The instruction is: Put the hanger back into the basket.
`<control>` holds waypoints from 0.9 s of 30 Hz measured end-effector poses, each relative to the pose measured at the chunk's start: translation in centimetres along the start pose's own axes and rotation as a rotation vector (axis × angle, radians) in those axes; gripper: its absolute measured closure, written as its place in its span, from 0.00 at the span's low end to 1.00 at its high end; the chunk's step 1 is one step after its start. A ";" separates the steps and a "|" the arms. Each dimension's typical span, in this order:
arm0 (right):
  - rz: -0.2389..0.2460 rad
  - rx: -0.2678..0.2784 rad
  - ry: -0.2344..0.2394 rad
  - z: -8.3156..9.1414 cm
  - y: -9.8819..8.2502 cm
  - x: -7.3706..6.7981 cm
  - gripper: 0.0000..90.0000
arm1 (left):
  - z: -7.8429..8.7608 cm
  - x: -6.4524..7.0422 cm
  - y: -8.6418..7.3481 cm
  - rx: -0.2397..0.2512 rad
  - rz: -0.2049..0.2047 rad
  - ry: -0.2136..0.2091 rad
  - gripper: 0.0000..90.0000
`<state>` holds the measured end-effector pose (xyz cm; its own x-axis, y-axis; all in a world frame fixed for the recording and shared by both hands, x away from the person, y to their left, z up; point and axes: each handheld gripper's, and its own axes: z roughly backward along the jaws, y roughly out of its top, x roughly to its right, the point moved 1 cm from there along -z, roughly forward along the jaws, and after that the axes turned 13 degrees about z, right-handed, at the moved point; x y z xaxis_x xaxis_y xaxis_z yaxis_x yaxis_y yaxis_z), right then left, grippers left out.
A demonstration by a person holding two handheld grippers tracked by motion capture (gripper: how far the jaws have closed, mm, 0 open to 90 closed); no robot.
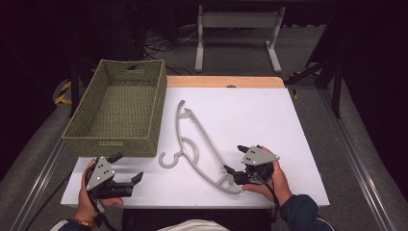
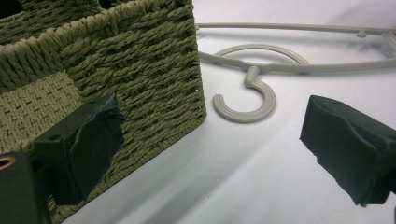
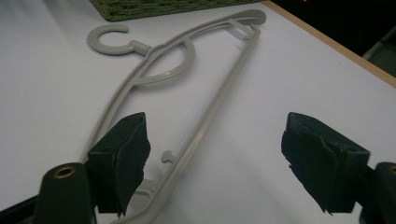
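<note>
A grey plastic clothes hanger [image 1: 197,144] lies flat on the white table top [image 1: 255,115], its hook [image 2: 252,100] pointing toward a woven green basket [image 1: 120,106] at the left. My left gripper [image 1: 127,167] is held open near the table's front left corner, in front of the basket's near wall [image 2: 116,60], with nothing between its jaws. My right gripper [image 1: 235,159] is open at the hanger's near end. In the right gripper view the hanger's bar [image 3: 219,102] runs up between the jaws, close to the left one, and no contact is visible.
The basket has nothing in it and overhangs the table's left edge. A wooden strip [image 1: 226,82] shows along the table's far edge. Behind the table, a white metal stand [image 1: 238,29] and cables are on the floor.
</note>
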<state>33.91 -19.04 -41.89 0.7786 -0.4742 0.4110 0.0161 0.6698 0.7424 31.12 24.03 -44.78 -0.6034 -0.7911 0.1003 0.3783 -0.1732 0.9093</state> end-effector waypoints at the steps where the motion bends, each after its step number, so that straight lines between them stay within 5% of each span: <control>1: -0.003 0.001 0.009 -0.3 0.3 -0.1 0.27 | 0.0 0.0 0.0 -0.003 0.001 0.000 0.06; 8: -0.023 -0.032 0.075 -2.2 2.0 -0.5 0.31 | 0.0 -0.1 0.0 -0.003 0.000 0.002 0.06; 14: 0.006 -0.080 0.137 -4.9 3.9 -1.5 0.36 | 0.0 -0.2 -0.1 -0.008 -0.002 -0.005 0.07; 27: -0.010 -0.221 0.282 -9.3 4.9 -3.1 0.50 | -0.4 0.0 -0.2 -0.035 -0.012 -0.026 0.08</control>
<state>37.40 -8.98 -44.43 0.9197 -0.3257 0.2191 0.1359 0.7878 0.6008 31.32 23.79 -45.10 -0.6261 -0.7733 0.1000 0.3946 -0.2037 0.8960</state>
